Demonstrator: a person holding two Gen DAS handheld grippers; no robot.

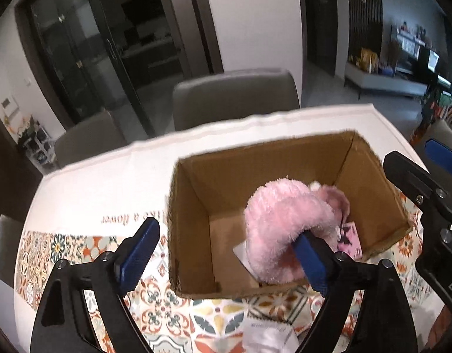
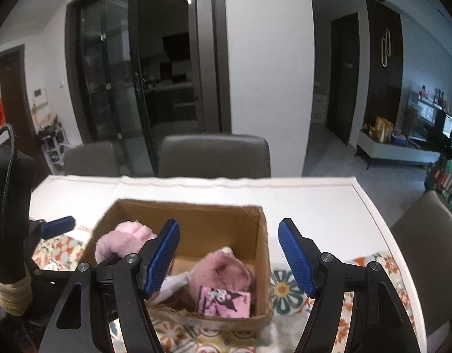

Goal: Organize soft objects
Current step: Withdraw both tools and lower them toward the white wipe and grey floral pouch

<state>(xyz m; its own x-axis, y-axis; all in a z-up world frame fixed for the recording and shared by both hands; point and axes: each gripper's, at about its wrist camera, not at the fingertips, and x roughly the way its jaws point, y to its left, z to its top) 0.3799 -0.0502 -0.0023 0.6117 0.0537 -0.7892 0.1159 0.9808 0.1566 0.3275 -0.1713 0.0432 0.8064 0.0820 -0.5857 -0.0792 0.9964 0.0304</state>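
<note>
Showing only rightward: pink card

The box is crowded near its front by pink plush and a pad, with its far half free.

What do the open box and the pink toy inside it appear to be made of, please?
The box looks like plain brown corrugated cardboard: matte walls, rough cut edges. The pink toy appears to be plush fabric, with a long fuzzy pile; its filling cannot be seen.
</note>
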